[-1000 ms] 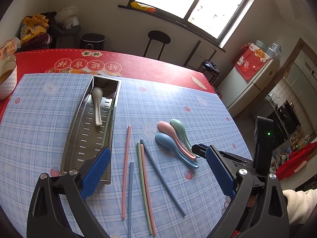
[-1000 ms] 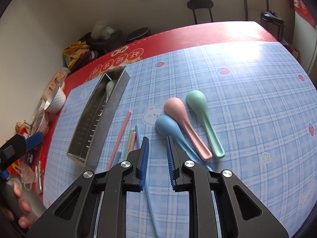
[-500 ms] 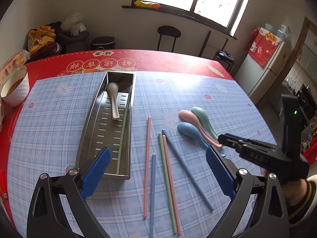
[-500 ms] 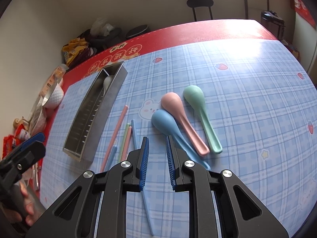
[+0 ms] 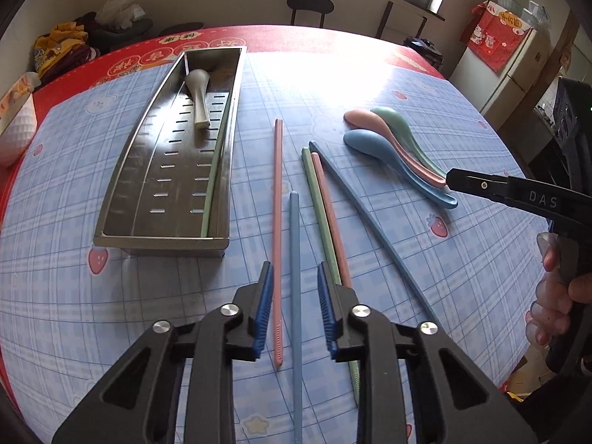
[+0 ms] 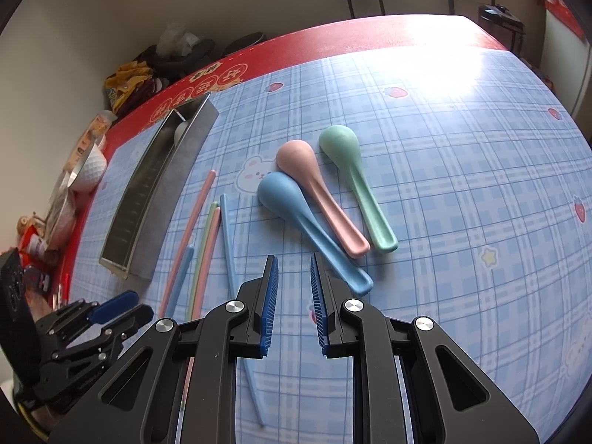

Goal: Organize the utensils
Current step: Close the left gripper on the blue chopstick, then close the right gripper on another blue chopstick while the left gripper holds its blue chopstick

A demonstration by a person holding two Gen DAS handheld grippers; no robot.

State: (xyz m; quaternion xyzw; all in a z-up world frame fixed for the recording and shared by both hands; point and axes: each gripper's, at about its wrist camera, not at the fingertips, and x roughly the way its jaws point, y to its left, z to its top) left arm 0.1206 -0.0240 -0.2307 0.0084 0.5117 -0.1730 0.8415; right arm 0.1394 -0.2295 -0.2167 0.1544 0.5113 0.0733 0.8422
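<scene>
A steel perforated tray (image 5: 122, 170) holds a grey spoon (image 5: 199, 96) and a green chopstick (image 5: 211, 192). Several chopsticks lie right of it: pink (image 5: 277, 185), blue (image 5: 294, 251), green (image 5: 318, 199), pink (image 5: 329, 203), long blue (image 5: 370, 222). Blue (image 6: 296, 214), pink (image 6: 318, 192) and green (image 6: 355, 177) spoons lie together. My left gripper (image 5: 295, 277) is narrowly open, its jaws either side of the blue chopstick, not touching it. My right gripper (image 6: 294, 270) is narrowly open and empty, just short of the blue spoon's handle.
A blue plaid cloth (image 6: 462, 185) covers the red table (image 5: 314, 37). A white bowl (image 5: 14, 129) stands at the left edge, with clutter (image 6: 44, 229) along that side. A black stool (image 5: 310, 3) stands beyond the far edge.
My left gripper has come down and forward over the chopsticks, and its jaws have narrowed from wide open. My right gripper has hardly moved and keeps its narrow gap.
</scene>
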